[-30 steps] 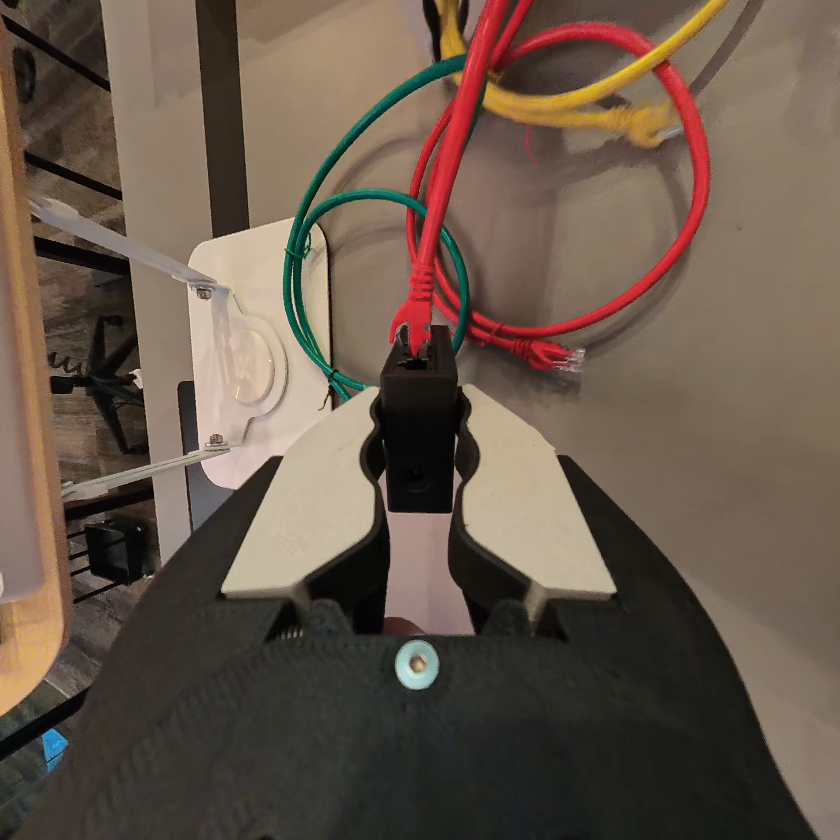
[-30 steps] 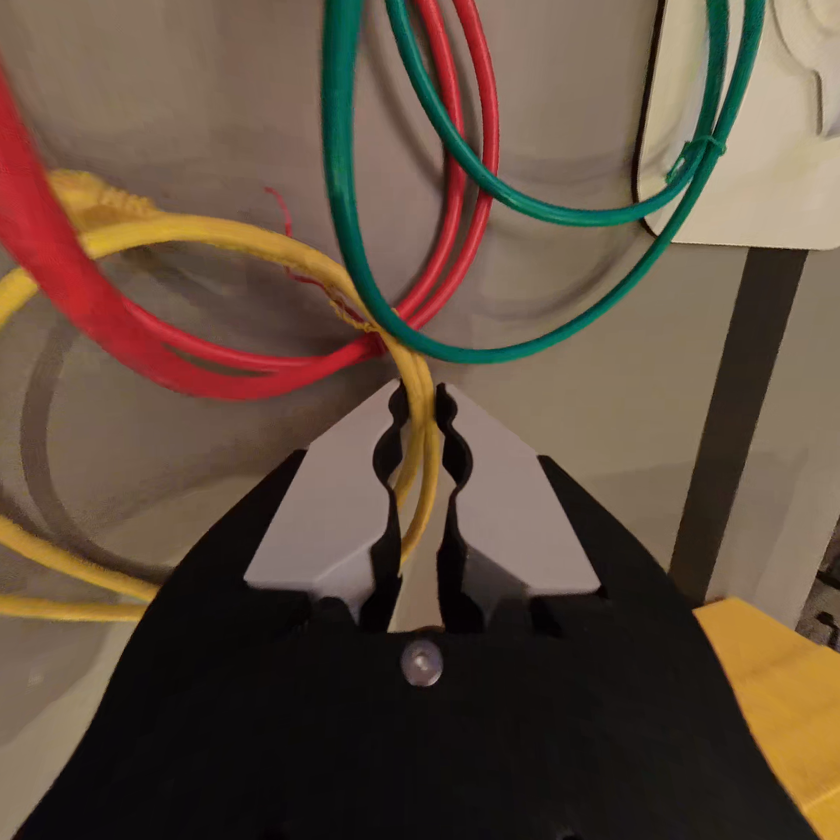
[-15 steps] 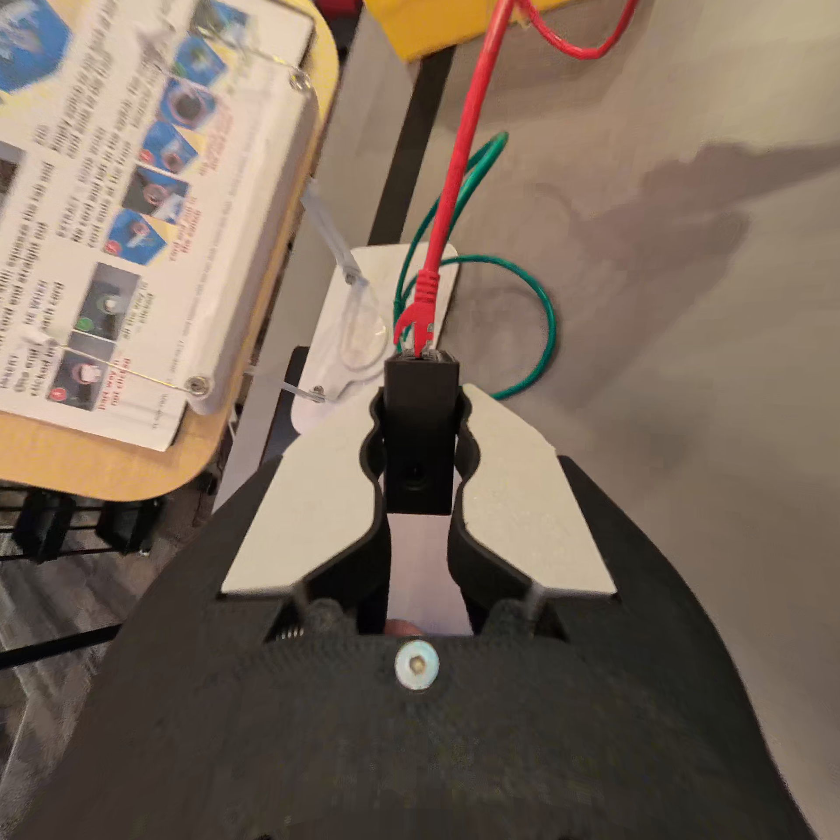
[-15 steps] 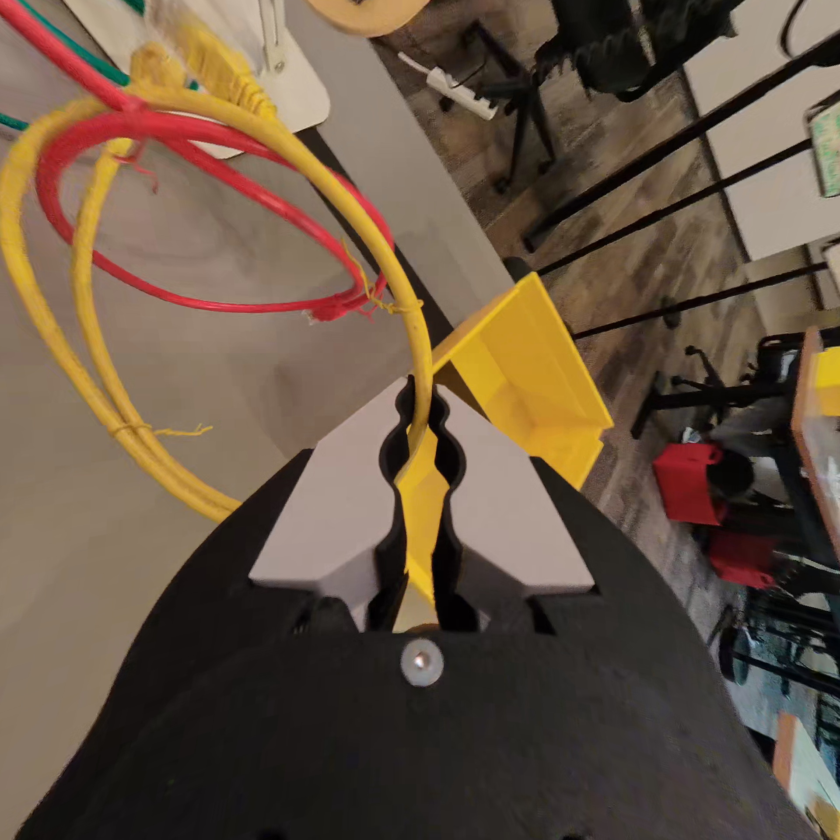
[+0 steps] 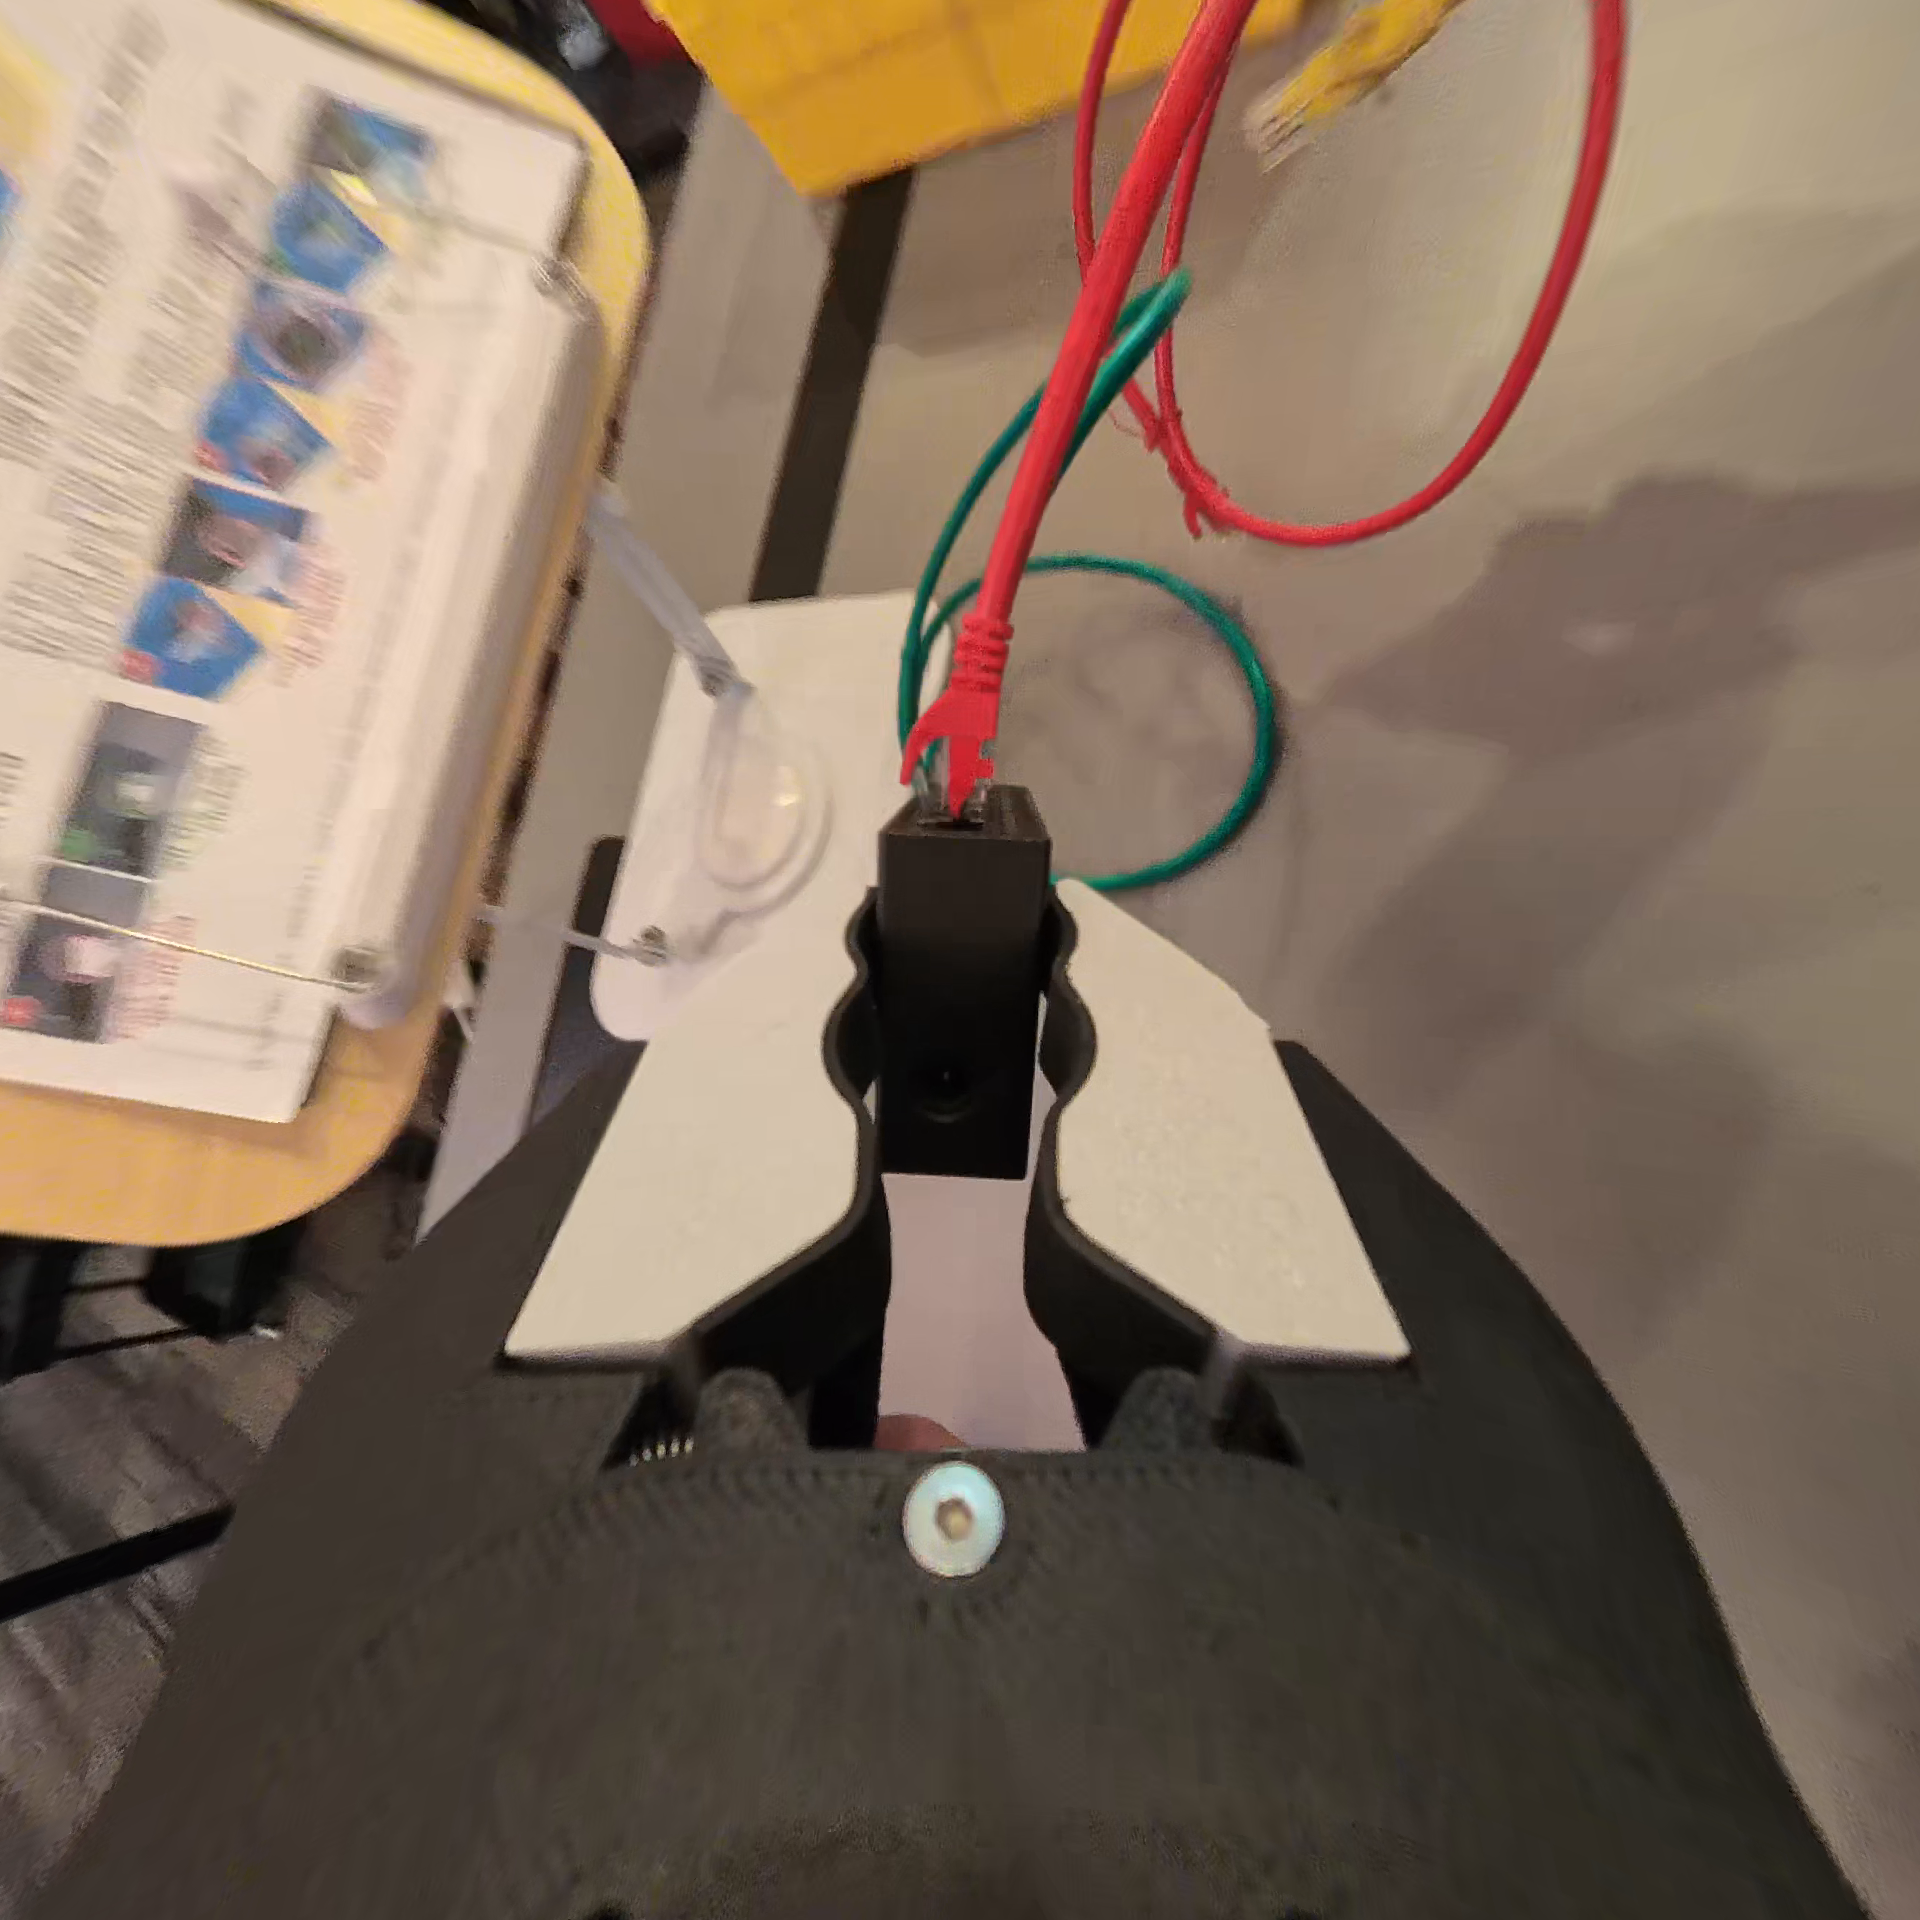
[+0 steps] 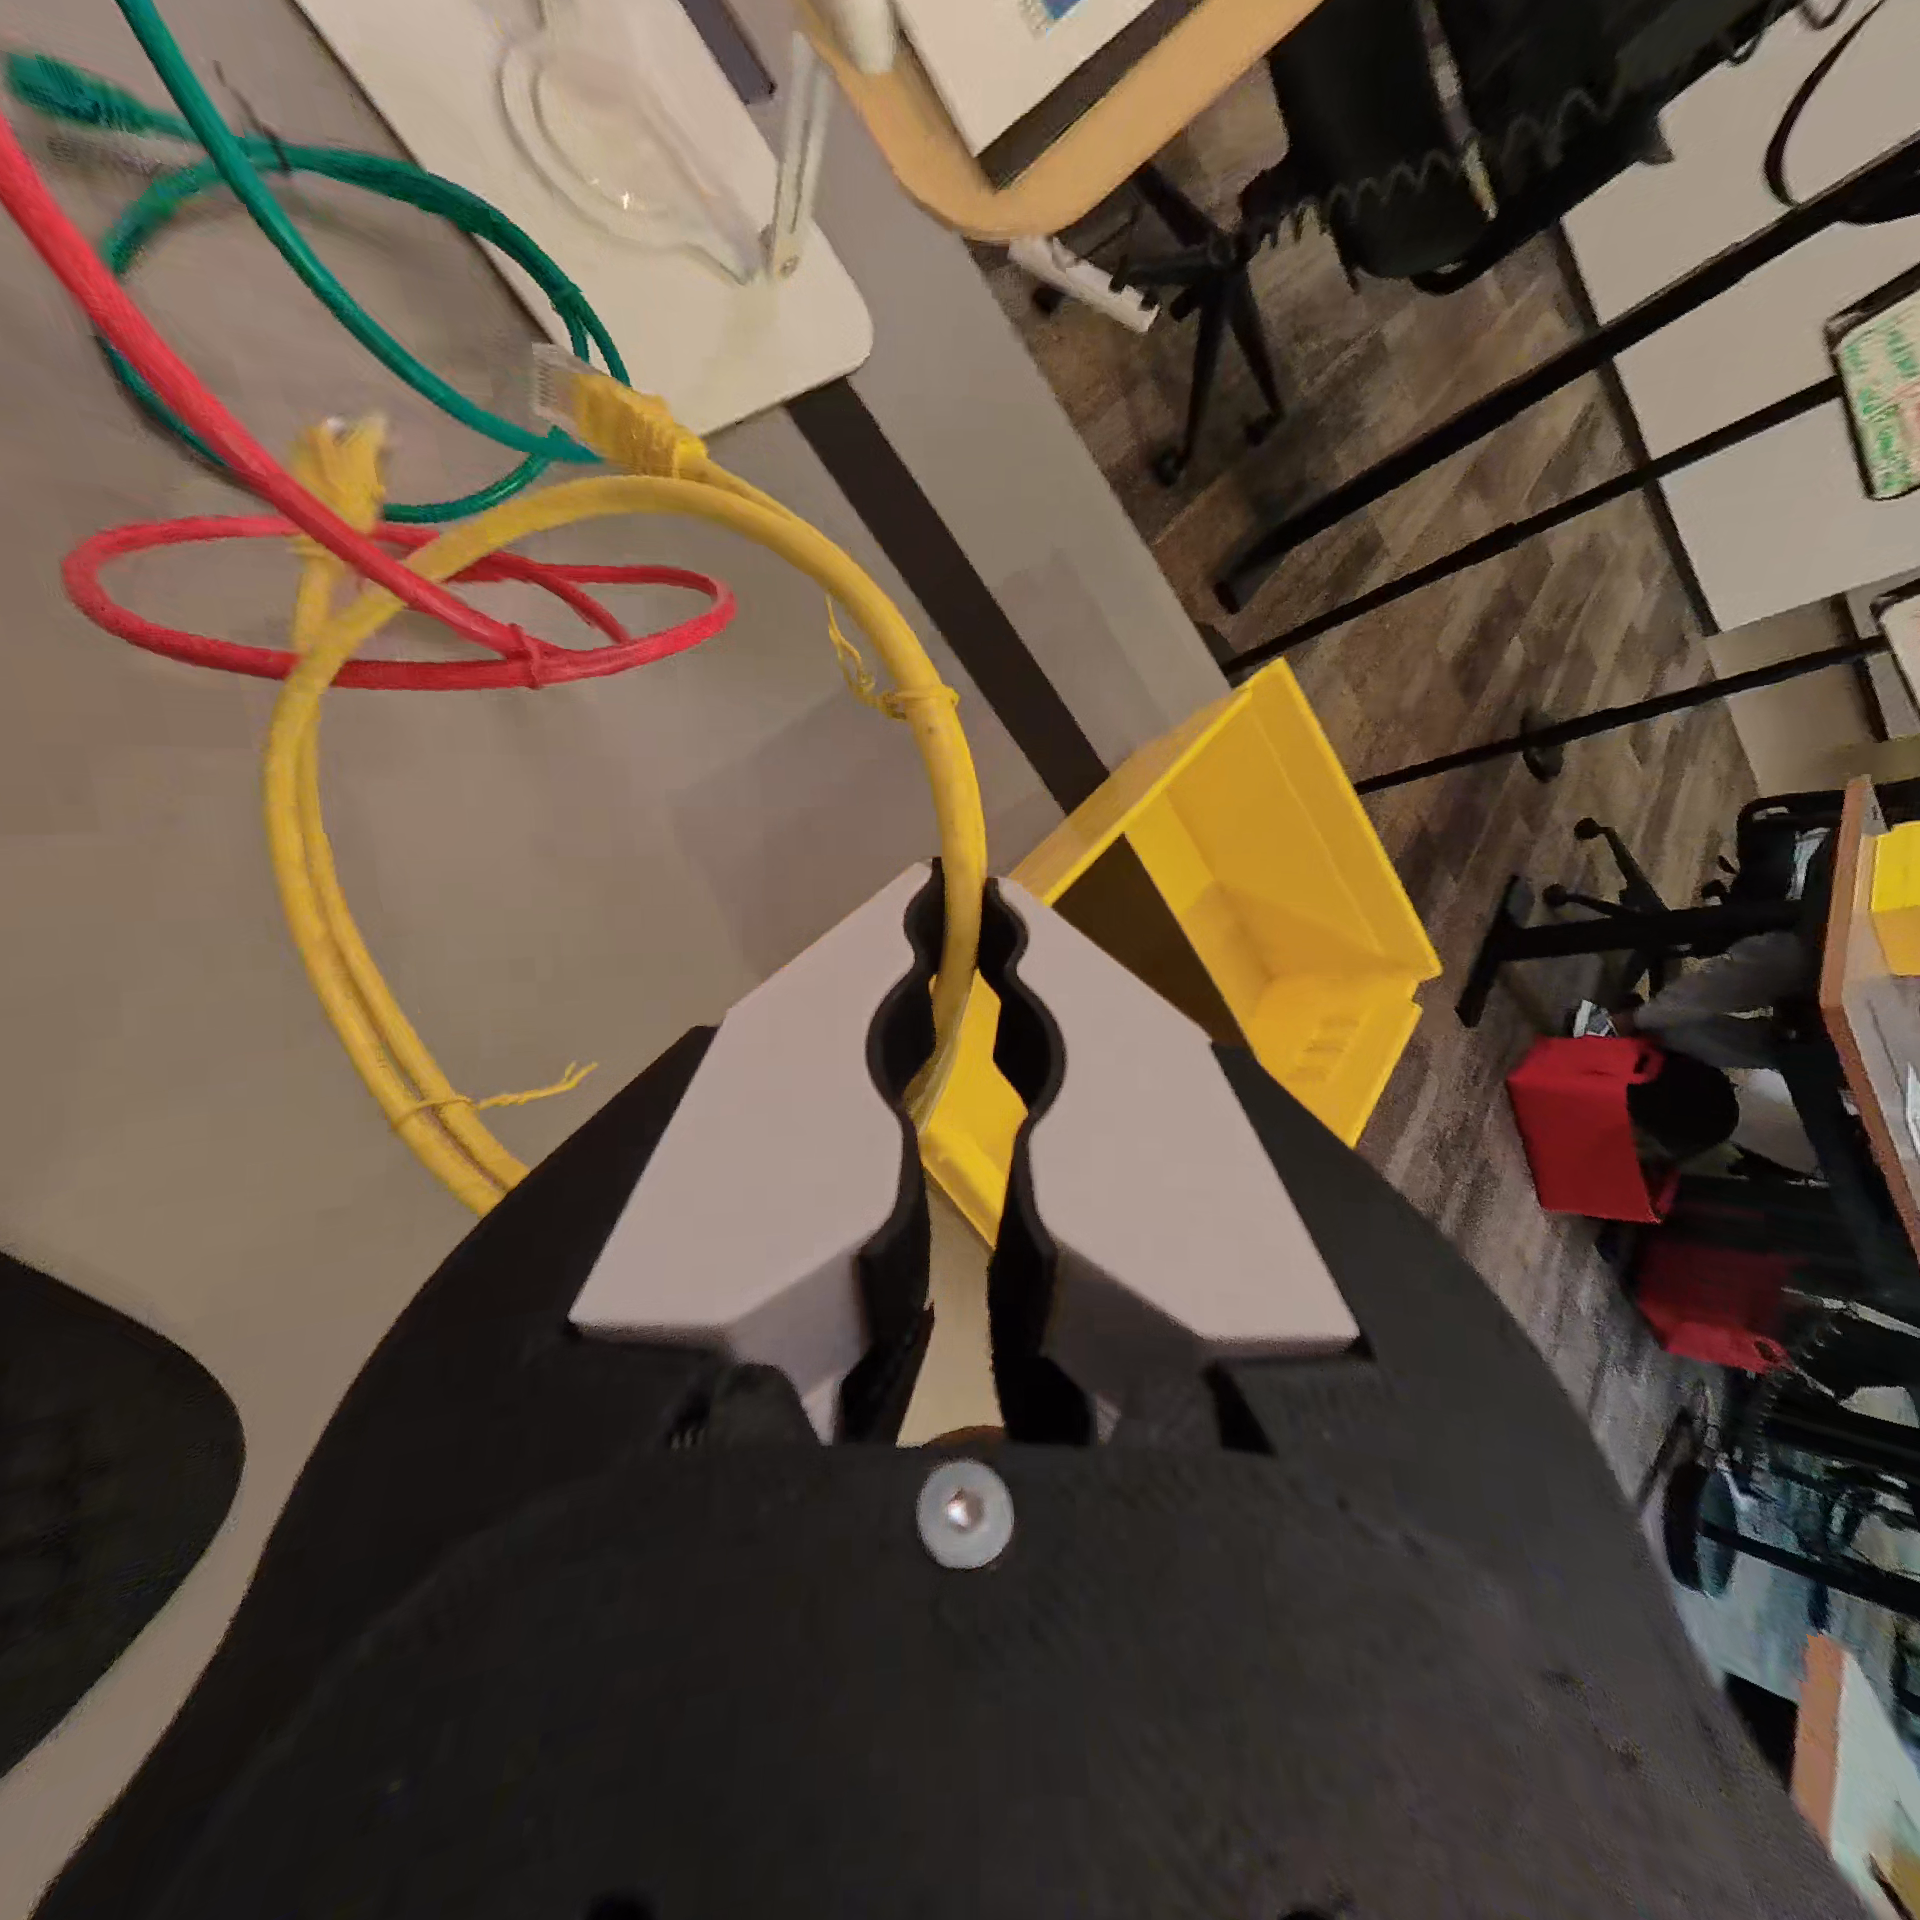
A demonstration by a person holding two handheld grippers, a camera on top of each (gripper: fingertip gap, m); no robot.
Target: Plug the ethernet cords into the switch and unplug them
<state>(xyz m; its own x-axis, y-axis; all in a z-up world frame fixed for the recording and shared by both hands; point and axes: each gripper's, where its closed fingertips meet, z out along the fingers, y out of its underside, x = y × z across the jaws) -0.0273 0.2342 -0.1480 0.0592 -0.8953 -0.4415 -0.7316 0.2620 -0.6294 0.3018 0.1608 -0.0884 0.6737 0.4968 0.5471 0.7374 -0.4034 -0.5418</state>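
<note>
A grey table [image 6: 540, 935] fills the left of the right wrist view, a dark strip running along its edge. Beyond the edge lies a wood-plank floor [image 6: 1382, 436] crossed by black table legs [image 6: 1538, 405]. A rounded wooden board [image 5: 156, 1164] carrying a printed sheet [image 5: 239, 499] stands left of the table. Red bins [image 6: 1590, 1132] sit on the floor at right, near an office chair base [image 6: 1216, 301].

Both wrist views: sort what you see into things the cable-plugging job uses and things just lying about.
Job:
- black switch block, clamped in left gripper
- red cord, plugged into block
- yellow cord, pinched in right gripper
- green cord, loose on table

Lying about:
- yellow bin
- instruction sheet
- white stand base
</note>
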